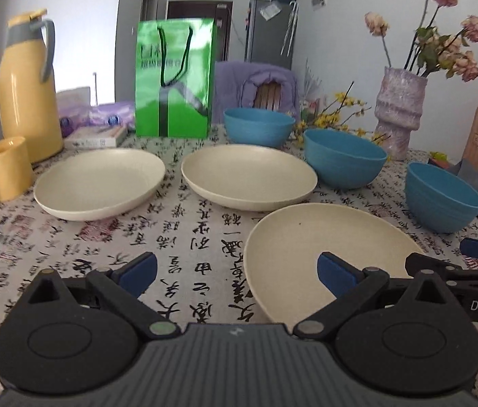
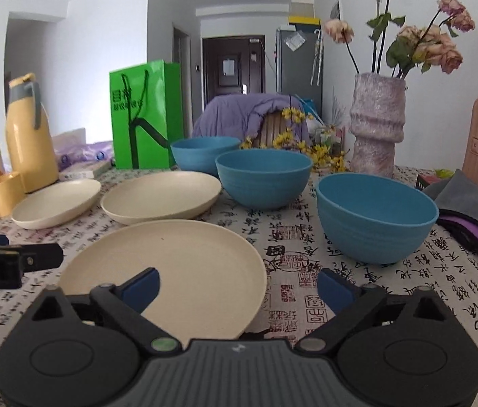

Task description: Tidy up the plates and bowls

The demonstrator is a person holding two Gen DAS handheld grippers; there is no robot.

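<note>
Blue-padded tongs, both spread wide, nothing held.
Left gripper (image 1: pixel 237 274) and right gripper (image 2: pixel 239 286) flank the near cream plate (image 2: pixel 171 264); two plates (image 2: pixel 161 195) behind it, three blue bowls (image 2: pixel 376 217) to its right, vase (image 2: pixel 376 122) beyond.

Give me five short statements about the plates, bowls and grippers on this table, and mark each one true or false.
1. Three cream plates lie separately on the tablecloth: the nearest plate, the middle plate and the far-left plate. True.
2. The three blue bowls are nested in one stack. False: the nearest bowl, the middle bowl and the far bowl each stand alone.
3. The left gripper is shut on a plate. False: its fingers are spread and hold nothing.
4. The right gripper is open. True.
5. A yellow mug stands beside the yellow thermos. True.
</note>
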